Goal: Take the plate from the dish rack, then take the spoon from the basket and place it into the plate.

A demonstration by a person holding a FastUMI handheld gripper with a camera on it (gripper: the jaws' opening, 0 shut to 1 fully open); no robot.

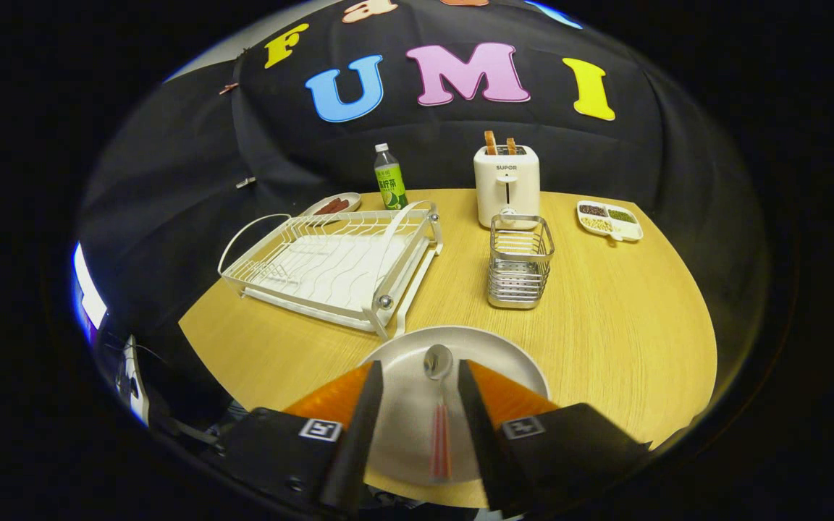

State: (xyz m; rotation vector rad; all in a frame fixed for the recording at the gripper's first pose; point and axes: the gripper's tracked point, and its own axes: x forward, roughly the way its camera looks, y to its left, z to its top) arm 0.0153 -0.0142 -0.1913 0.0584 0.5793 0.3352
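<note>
We are looking along our own gripper [420, 376], whose two fingers [359, 412] are showing as flat, wedge-shaped blades that are tapering to narrow tips, with a fine ribbed texture on their outer faces. Each finger is rising from a bulky black, matte housing with rounded corners. Each housing is carrying a small square white marker printed with a black pattern, and a small round screw is sitting on the left housing.
</note>
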